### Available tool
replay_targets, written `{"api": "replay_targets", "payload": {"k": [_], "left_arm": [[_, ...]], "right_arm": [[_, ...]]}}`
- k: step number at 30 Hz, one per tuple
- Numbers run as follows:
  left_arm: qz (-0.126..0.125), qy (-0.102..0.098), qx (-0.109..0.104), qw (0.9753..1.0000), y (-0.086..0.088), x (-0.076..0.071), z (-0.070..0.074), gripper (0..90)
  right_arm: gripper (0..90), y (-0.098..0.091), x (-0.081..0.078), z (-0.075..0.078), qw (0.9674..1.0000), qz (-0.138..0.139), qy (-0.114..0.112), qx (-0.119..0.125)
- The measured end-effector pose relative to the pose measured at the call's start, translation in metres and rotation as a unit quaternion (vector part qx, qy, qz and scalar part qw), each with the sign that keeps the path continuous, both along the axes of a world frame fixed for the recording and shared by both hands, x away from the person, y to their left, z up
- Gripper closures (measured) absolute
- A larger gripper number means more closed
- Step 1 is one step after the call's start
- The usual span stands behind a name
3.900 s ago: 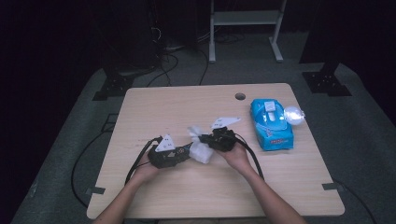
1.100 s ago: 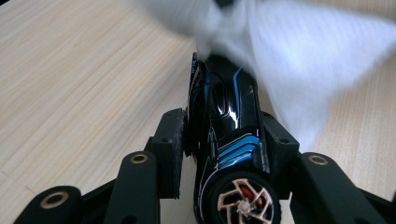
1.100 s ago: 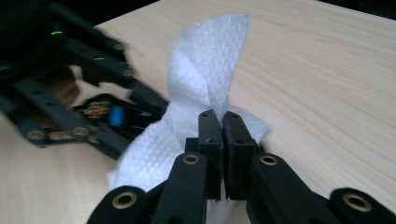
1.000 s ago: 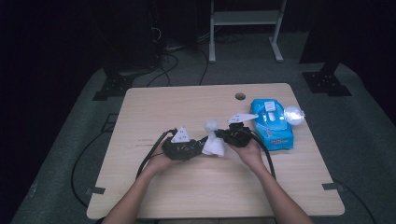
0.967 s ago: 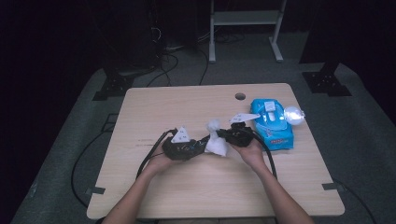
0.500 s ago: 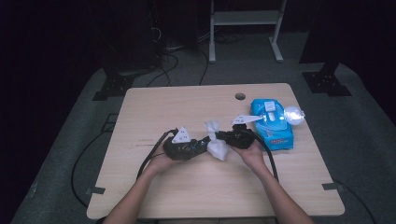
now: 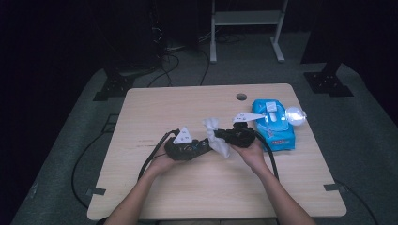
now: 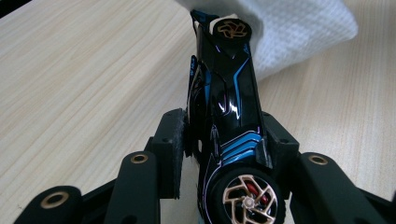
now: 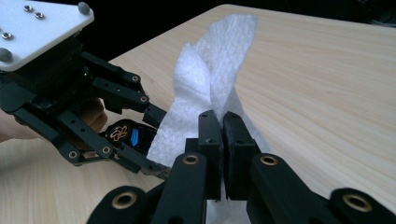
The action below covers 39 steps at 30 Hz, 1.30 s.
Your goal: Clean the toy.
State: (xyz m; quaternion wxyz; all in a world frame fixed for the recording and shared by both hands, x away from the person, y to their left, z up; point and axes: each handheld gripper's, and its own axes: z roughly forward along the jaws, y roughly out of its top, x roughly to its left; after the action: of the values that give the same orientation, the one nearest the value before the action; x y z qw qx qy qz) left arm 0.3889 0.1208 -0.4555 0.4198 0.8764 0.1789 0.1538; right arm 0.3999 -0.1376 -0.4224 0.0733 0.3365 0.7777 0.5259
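Forearms reach in from the near edge of the surface, meeting just short of its middle. Nearest, the left gripper has its fingers clamped on the flanks of a toy car, a glossy black model with blue stripes and bronze wheels. It looks hard, stiff and light, and the shiny shell is probably slippery, so a squeeze across the waist between the wheels, as now, seems the safest hold; the wheels and thin trim would likely be the fragile parts. Against its far end lies a wipe, white, textured, soft and limp. The right gripper has its fingers shut tight on a fold of this wipe, and the loose part stands up above them and drapes toward the car. Being so floppy, it should be held close to the spot that rubs, or it will just bunch and slide.

From above, both grippers face each other with the wipe between them. Just beyond the right hand sits a blue wipe pack, close enough to be knocked by an outward swing. Farther back the surface is bare up to a cable hole near the far edge, and open on the left, giving good room that way.
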Motion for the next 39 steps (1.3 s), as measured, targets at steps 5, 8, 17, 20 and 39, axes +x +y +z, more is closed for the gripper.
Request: {"api": "replay_targets", "payload": {"k": [5, 8, 17, 20, 39], "left_arm": [[-0.001, 0.004, -0.005, 1.0000, 0.001, 0.000, 0.000, 57.0], [0.000, 0.010, -0.008, 0.9999, 0.002, 0.001, -0.001, 56.6], [0.001, 0.010, -0.006, 0.9999, 0.002, 0.001, -0.001, 56.6], [0.001, 0.010, -0.007, 0.9999, 0.003, 0.002, -0.002, 56.6], [0.003, 0.014, -0.014, 0.9998, 0.002, 0.002, -0.004, 56.0]], "right_arm": [[86.5, 0.005, 0.004, -0.015, 0.9997, 0.000, 0.020, -0.013], [86.5, 0.001, 0.004, -0.019, 0.9998, -0.003, 0.021, 0.001], [86.5, -0.003, 0.003, -0.021, 0.9998, -0.012, 0.015, -0.008], [86.5, -0.007, 0.004, -0.022, 0.9996, -0.015, 0.020, -0.009], [86.5, 0.015, 0.005, -0.002, 0.9994, 0.007, 0.007, -0.032]]}}
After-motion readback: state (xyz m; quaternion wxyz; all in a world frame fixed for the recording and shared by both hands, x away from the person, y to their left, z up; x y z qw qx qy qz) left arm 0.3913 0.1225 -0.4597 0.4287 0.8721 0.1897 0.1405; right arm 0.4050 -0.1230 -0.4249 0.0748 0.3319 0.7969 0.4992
